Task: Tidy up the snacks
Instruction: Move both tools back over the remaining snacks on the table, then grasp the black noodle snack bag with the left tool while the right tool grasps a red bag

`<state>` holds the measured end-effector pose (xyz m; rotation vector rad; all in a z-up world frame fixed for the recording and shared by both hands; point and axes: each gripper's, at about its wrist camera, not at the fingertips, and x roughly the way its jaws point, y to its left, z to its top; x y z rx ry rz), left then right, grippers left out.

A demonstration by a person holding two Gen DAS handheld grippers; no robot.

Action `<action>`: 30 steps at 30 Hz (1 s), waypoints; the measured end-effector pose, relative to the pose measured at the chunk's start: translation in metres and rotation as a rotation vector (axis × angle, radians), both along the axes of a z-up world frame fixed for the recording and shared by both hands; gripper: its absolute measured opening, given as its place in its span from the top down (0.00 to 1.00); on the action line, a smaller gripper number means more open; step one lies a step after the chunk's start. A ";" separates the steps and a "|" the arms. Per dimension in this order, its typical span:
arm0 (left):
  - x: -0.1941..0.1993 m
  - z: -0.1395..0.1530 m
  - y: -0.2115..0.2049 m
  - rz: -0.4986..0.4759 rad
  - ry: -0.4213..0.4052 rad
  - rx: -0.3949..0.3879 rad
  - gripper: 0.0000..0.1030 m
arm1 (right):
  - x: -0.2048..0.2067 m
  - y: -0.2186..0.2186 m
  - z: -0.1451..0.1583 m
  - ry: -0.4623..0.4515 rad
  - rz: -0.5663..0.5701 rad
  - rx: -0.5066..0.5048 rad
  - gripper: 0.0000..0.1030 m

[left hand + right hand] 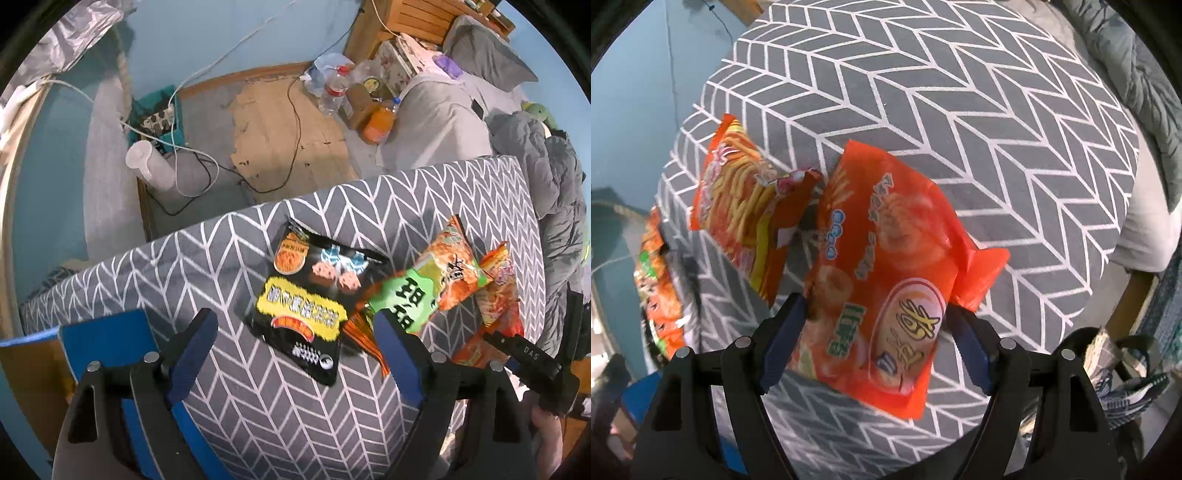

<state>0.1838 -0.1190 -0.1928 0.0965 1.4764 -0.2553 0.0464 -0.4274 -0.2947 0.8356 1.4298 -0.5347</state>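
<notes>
My left gripper (293,317) points down over a grey chevron-patterned table (221,258), jaws wide open and gripping nothing. Below it lies a black and yellow snack bag (306,299). A green and orange bag (424,291), blurred, sits by the left gripper's right fingertip. Beyond it lies an orange noodle-stick bag (495,291). In the right wrist view my right gripper (875,306) is shut on an orange-red snack bag (886,266), held tilted just above the table (960,110). The noodle-stick bag (750,206) lies to its left, the green bag (657,288) at the far left edge.
Past the table's far edge the floor holds cables, a teal crate (162,118), a white jug (147,162) and bottles (334,92). A bed with grey covers (443,110) is at the right. A blue surface (107,339) is at lower left. Shoes (1134,391) lie beside the table.
</notes>
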 end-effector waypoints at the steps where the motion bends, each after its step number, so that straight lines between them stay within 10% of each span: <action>1: 0.002 -0.003 -0.002 -0.010 0.005 0.005 0.15 | 0.003 -0.001 -0.003 0.007 -0.004 -0.010 0.26; 26: 0.012 -0.066 -0.030 -0.150 0.036 0.079 0.11 | -0.035 0.037 0.013 -0.003 0.387 -0.166 0.47; 30: 0.010 -0.073 -0.027 -0.135 0.056 0.075 0.26 | -0.045 0.041 0.017 0.003 0.409 -0.181 0.46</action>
